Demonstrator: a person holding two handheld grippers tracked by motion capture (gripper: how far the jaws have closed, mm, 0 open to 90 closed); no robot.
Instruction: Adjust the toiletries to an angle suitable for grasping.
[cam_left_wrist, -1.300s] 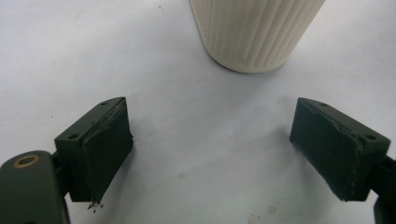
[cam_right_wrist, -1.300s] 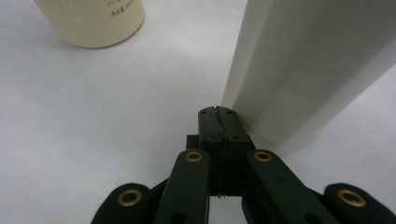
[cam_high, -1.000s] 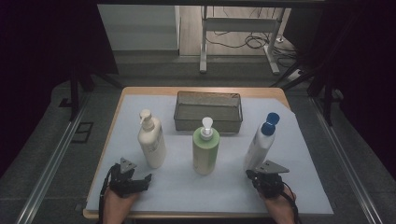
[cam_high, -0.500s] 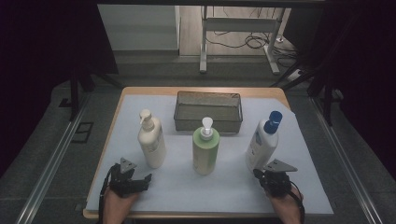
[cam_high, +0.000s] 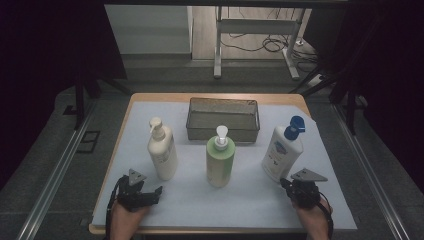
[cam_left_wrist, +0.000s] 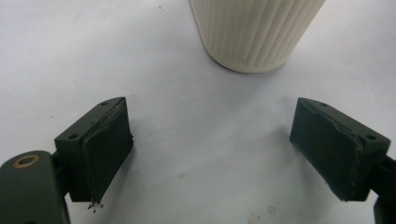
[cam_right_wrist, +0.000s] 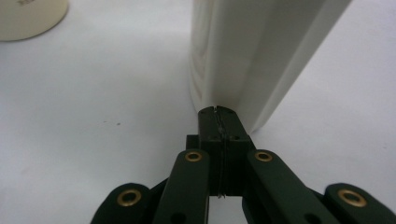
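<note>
Three bottles stand in a row on the white mat: a cream pump bottle (cam_high: 162, 152), a green pump bottle (cam_high: 220, 161) and a white bottle with a blue cap (cam_high: 281, 152) that leans to the right. My left gripper (cam_high: 152, 192) rests in front of the cream bottle. Its jaws are open with only mat between them (cam_left_wrist: 219, 140), and the ribbed cream bottle base (cam_left_wrist: 254, 32) is just ahead. My right gripper (cam_high: 286, 183) is shut with nothing held. Its tip (cam_right_wrist: 218, 112) is against the lower edge of the white bottle (cam_right_wrist: 261, 56).
A grey wire mesh basket (cam_high: 223, 131) stands behind the bottles at the back of the mat. A pale round bottle base (cam_right_wrist: 28, 16) lies off to the left of my right gripper. The wooden table edge (cam_high: 200, 231) runs close under both hands.
My right hand has shifted slightly to the right along the near side of the white bottle, jaws still shut. The left hand has stayed put.
</note>
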